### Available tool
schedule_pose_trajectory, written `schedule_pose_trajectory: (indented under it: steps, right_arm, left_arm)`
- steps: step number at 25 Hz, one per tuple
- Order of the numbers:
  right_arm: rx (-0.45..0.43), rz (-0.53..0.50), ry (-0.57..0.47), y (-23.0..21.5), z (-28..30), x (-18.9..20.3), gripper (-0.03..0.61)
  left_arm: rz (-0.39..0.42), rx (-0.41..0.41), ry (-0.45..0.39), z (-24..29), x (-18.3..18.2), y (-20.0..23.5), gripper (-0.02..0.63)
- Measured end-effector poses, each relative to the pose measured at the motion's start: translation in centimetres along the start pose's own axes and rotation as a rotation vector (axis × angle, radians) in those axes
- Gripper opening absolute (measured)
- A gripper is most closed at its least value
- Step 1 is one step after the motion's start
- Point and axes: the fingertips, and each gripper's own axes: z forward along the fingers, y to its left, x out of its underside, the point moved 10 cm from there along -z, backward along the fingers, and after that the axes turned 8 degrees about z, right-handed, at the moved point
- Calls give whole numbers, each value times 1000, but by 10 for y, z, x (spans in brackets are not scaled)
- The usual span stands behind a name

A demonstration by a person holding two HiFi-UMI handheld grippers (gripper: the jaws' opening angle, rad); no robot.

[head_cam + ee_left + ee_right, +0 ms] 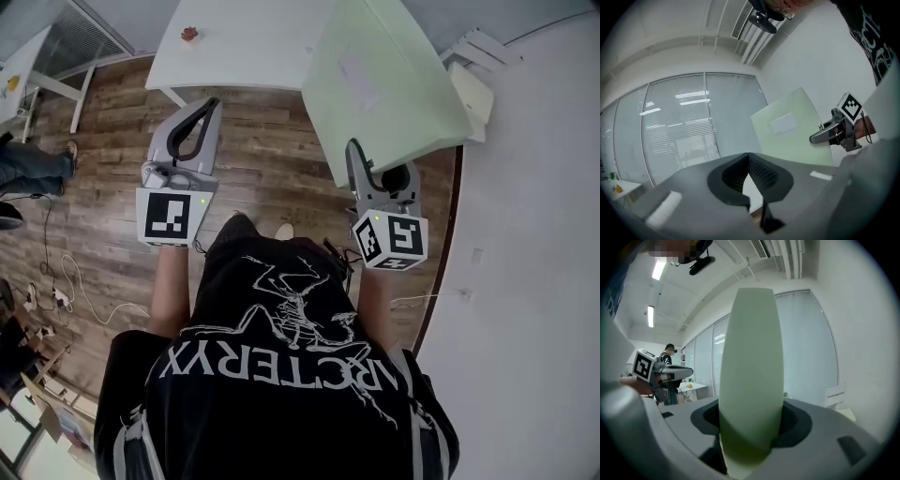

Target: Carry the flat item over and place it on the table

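Carry step, mid-transit: the right gripper [357, 161] is clamped on the lower edge of the flat pale-green board [384, 84] and holds it up in the air, tilted, above the wood floor [103, 187]. The board's far end overlaps the corner of the white table [244, 42] in the head view, but it looks not yet set down. The left gripper [212, 105] is closed on nothing, pads touching at the tips, hanging beside the board and apart from it. Next move, as I judge it: step closer, level the board over bare tabletop clear of the small red object [190, 34], lower it until it lies flat, then release. With a one-edge grip on a wide panel it may swing or sag. The head view gives the table and the gap to it. The right gripper view shows only the board edge-on between the jaws, plus another person [670, 352] in the background. The left gripper view alone shows the board's broad face, with a white label [784, 123] on it.
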Motion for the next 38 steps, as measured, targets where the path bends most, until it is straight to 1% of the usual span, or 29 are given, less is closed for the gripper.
schedule_pose_trajectory:
  steps: [3,5,7,10,13,16,20,24,27,29,31,33,38]
  right_arm:
    - [8,0,9,-7,8,2,270]
    - [8,8,19,-8,19,4,270]
    - [0,15,22,-10,36,5,270]
    - [21,-6,20,-9,73,6,270]
    - [30,8,17,-6,123,0,270]
    - [48,16,7,-3,181,-17,270]
    - [87,4,14,7,249,-42,270]
    - [128,-22,6,13,294,-56,270]
    - [144,-17,17,7,310,-56,270]
    - [161,-12,29,-2,320,-57,270]
    - [167,-3,41,-14,327,-59,270]
    - [159,7,48,-25,330,-60,270]
    - [135,-11,42,-51,337,-57,270]
  left_arm:
    - [8,2,-7,9,5,0,11]
    - [-17,3,9,18,10,5,11]
    - [-29,9,20,32,16,15,11]
    - [-33,25,10,61,32,35,11]
    - [-29,48,-6,98,51,68,11]
    - [-17,71,-10,144,63,116,11]
    - [-43,106,-20,193,78,178,11]
    - [-61,128,-21,230,97,218,11]
    - [-67,145,-14,245,104,225,11]
    - [-75,157,-7,257,102,226,11]
    - [-101,159,-8,268,96,226,11]
    - [-126,149,-15,276,91,225,11]
    - [-107,105,-26,286,83,210,11]
